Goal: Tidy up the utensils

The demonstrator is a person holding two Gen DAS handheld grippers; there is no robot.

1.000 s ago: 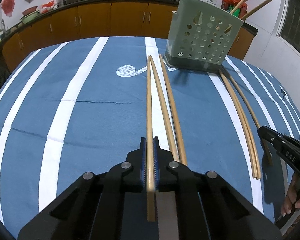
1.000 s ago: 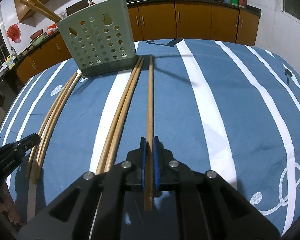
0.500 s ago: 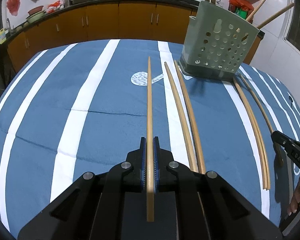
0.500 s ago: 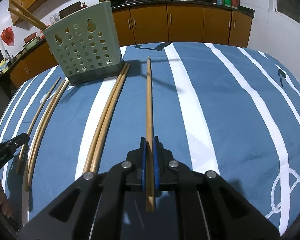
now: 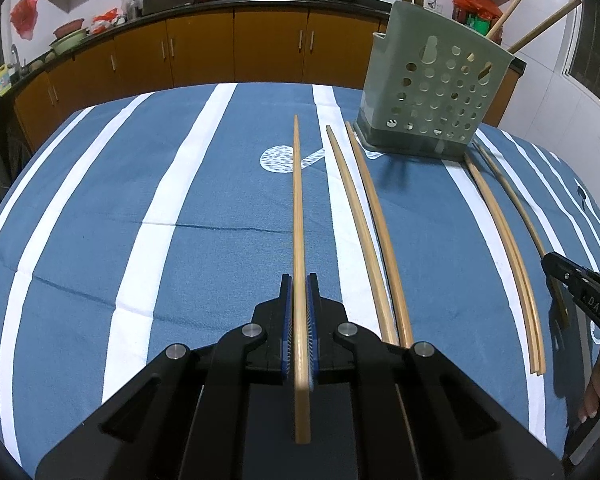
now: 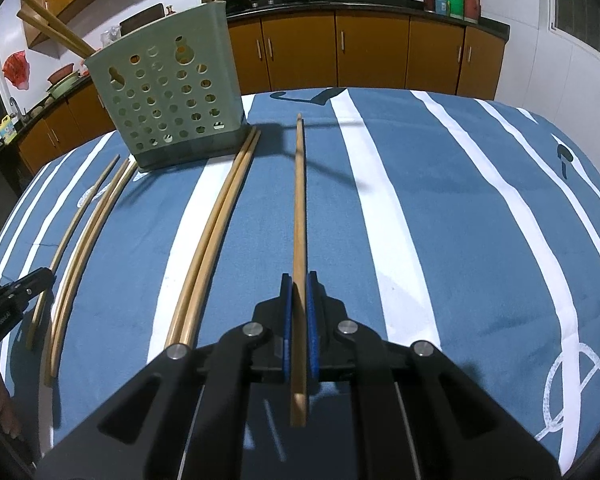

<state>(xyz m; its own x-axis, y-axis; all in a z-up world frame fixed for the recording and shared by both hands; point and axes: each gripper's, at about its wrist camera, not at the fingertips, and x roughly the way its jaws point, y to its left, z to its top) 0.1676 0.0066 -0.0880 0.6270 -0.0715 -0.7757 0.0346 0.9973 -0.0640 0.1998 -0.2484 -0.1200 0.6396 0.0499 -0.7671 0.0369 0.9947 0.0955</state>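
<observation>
While white letters reading "DAS" show on the right gripper's black body at the edge of the left wrist view, no other writing is legible. Left gripper (image 5: 299, 286) is clamped on one wooden chopstick (image 5: 297, 216), pointing out over the blue striped tablecloth (image 5: 100, 200). Right gripper (image 6: 299, 286) likewise pinches a second chopstick (image 6: 299, 208). Loose chopsticks (image 5: 364, 232) lie on the cloth beside the green perforated holder (image 5: 432, 92).
</observation>
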